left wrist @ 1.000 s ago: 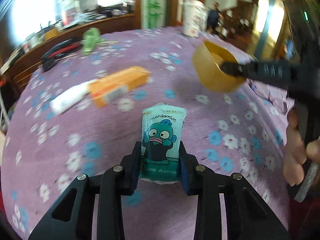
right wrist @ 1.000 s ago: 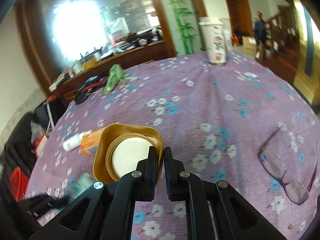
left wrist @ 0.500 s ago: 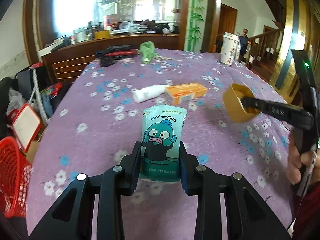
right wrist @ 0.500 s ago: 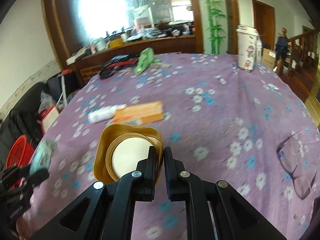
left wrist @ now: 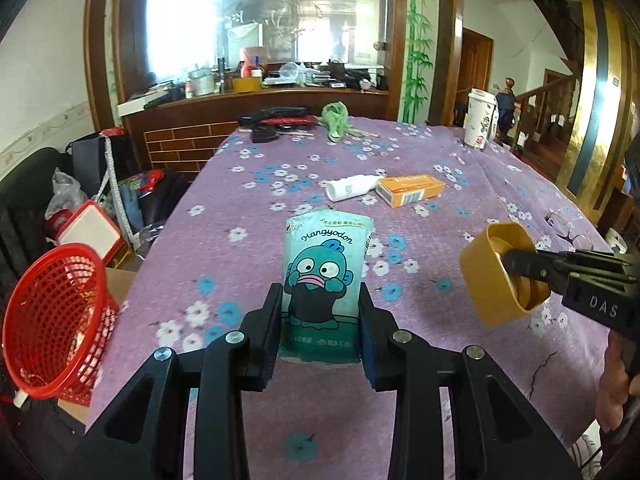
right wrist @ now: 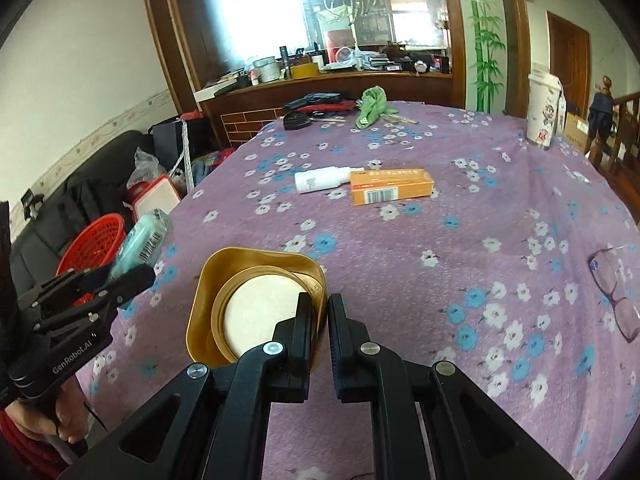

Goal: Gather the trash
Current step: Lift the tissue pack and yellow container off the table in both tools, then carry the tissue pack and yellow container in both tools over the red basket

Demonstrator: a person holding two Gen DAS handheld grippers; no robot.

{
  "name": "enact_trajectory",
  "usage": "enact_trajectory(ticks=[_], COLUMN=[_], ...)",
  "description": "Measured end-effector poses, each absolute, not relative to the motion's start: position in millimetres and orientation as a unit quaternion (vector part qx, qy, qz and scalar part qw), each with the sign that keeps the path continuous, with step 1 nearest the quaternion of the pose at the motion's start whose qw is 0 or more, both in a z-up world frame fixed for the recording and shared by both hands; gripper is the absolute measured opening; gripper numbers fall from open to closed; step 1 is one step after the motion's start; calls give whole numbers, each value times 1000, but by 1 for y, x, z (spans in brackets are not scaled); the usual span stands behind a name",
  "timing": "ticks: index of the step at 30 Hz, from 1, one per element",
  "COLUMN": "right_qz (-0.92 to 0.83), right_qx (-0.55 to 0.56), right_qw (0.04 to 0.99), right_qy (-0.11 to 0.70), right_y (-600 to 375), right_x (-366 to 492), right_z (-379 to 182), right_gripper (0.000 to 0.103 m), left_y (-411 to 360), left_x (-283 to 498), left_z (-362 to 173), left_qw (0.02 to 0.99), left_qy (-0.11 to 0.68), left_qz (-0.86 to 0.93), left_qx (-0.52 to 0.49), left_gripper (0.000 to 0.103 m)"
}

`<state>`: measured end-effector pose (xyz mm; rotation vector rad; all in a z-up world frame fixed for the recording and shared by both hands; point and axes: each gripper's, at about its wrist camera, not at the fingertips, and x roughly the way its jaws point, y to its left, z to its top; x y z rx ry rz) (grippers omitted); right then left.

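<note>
My left gripper (left wrist: 320,312) is shut on a teal tissue pack (left wrist: 326,276) with a cartoon fish, held upright above the purple flowered tablecloth (left wrist: 248,272). It also shows in the right wrist view (right wrist: 140,240). My right gripper (right wrist: 319,312) is shut on the rim of a gold square tub (right wrist: 248,304) with a white disc inside; the tub shows in the left wrist view (left wrist: 500,276) at the right. A red mesh basket (left wrist: 52,320) stands off the table's left edge. An orange box (left wrist: 410,190) and a white bottle (left wrist: 352,188) lie mid-table.
A pair of glasses (right wrist: 616,292) lies at the table's right. A green cloth (left wrist: 336,120), black and red items (left wrist: 280,120) and a tall paper cup (left wrist: 480,124) sit at the far side. Bags and a couch (left wrist: 32,200) crowd the floor left.
Both grippers have pulled back and risen with their loads. The views swung left, so the red basket and the table's left edge came into view.
</note>
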<state>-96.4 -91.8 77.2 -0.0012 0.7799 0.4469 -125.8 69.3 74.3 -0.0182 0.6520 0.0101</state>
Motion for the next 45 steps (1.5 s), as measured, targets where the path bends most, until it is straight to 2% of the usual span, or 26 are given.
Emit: enact_trajectory(ticks=[45], right_qz=[222], right_qx=[-68], right_qw=[897], right_qy=[375], right_y=[-14], right_x=[-125], right_z=[89], right_gripper=[9], left_y=[132], left_x=[-173], left_z=[68], left_qw=[956], left_qy=[275], left_qz=[105], left_qx=[-10], left_gripper=[33])
